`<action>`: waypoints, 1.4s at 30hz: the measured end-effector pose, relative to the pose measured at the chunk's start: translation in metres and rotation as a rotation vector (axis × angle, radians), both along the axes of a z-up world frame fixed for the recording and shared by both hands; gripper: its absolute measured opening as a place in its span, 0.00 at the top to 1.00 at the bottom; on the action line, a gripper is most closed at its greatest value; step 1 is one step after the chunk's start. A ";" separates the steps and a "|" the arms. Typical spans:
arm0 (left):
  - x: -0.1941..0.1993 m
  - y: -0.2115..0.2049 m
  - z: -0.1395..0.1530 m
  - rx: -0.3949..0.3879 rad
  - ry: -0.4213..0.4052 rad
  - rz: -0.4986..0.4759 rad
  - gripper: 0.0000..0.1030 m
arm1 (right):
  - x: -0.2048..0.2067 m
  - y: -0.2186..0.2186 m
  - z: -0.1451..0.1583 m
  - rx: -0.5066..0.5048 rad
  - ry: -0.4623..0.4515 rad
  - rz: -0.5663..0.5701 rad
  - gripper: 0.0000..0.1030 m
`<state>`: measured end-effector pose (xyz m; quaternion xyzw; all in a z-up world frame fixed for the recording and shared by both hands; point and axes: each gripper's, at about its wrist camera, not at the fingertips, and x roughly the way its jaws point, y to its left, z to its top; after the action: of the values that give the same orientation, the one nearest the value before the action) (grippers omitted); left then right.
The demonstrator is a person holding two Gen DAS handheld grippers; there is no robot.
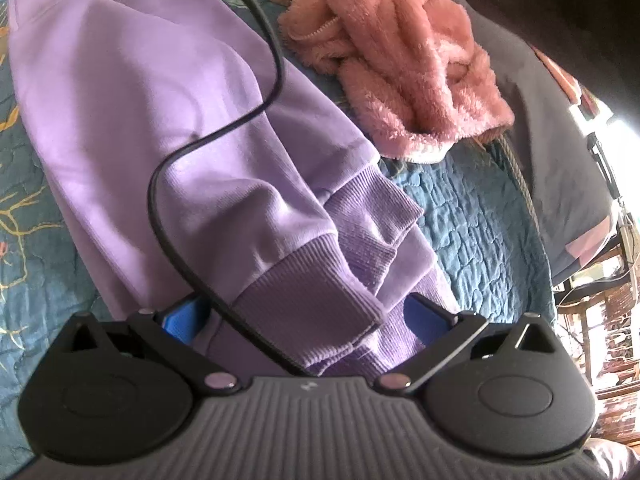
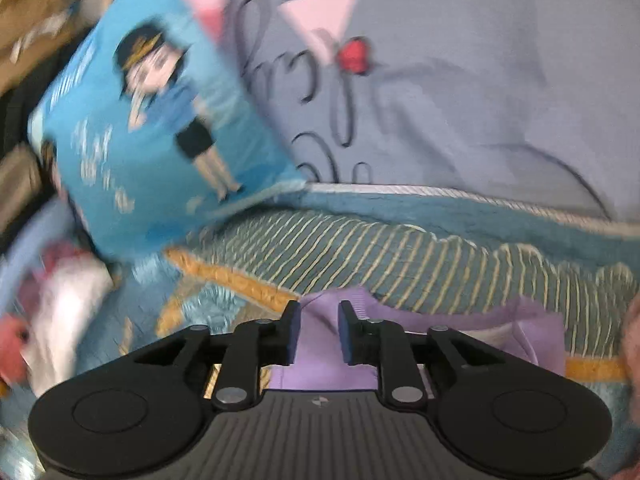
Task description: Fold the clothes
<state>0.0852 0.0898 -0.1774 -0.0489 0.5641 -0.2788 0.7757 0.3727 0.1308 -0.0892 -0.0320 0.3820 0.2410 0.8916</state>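
Ahead of your left gripper (image 1: 298, 316): black cable (image 1: 256, 112) loops across lilac cotton sweatshirt (image 1: 160, 120). Fluffy pink fleece garment (image 1: 400, 60) heaped just beside. Open teal quilted bedspread (image 1: 480, 220) between. Your right gripper (image 2: 318, 332) faces blue cartoon-print cushion (image 2: 160, 140), grey pillow (image 2: 480, 100) behind.

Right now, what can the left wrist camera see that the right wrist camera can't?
Only the left view shows the fluffy pink garment, the black cable and the left gripper, open around a ribbed cuff. Only the right view shows the blue cartoon pillow and the right gripper. Both show the purple sweatshirt and the teal quilt.
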 end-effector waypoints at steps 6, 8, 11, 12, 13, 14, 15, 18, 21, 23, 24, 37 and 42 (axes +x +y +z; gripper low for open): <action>0.000 0.000 -0.001 0.002 -0.001 -0.003 0.00 | -0.019 0.077 -0.027 -0.470 -0.167 0.233 0.64; 0.000 -0.001 -0.001 0.002 -0.001 0.000 0.00 | -0.010 0.090 -0.041 -0.654 -0.194 0.219 0.96; 0.000 -0.002 -0.001 -0.003 0.000 0.006 0.00 | 0.018 0.084 -0.050 -0.723 -0.116 0.115 0.95; 0.001 -0.001 -0.001 -0.007 0.001 0.009 0.00 | 0.029 0.078 -0.052 -0.715 -0.072 0.070 0.95; 0.001 -0.001 -0.001 -0.010 0.003 0.011 0.00 | 0.037 0.074 -0.057 -0.734 -0.043 0.059 0.96; 0.001 0.000 -0.001 -0.013 0.004 0.012 0.00 | 0.040 0.071 -0.062 -0.755 -0.034 0.066 0.96; 0.001 0.000 -0.001 -0.014 0.005 0.012 0.00 | 0.041 0.070 -0.065 -0.757 -0.025 0.073 0.96; 0.002 0.001 -0.001 -0.013 0.006 0.010 0.00 | 0.045 0.061 -0.064 -0.681 -0.001 0.061 0.95; 0.002 -0.001 0.000 -0.007 0.004 0.004 0.00 | 0.043 0.041 -0.036 -0.399 0.004 0.029 0.89; 0.001 0.001 0.000 -0.006 0.003 0.001 0.00 | 0.037 0.020 -0.008 -0.197 -0.019 -0.025 0.75; 0.001 0.001 0.000 -0.005 0.003 0.000 0.00 | 0.034 0.013 0.002 -0.151 -0.027 -0.045 0.74; 0.000 0.003 0.000 -0.008 0.004 -0.007 0.00 | 0.007 -0.039 -0.043 -0.149 0.239 -0.040 0.85; 0.002 0.011 0.003 -0.051 0.029 0.005 0.00 | -0.011 -0.031 -0.030 -0.147 0.126 -0.044 0.95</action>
<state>0.0875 0.1012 -0.1743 -0.0742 0.5678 -0.2904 0.7667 0.3613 0.0997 -0.1189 -0.0740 0.4546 0.1943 0.8661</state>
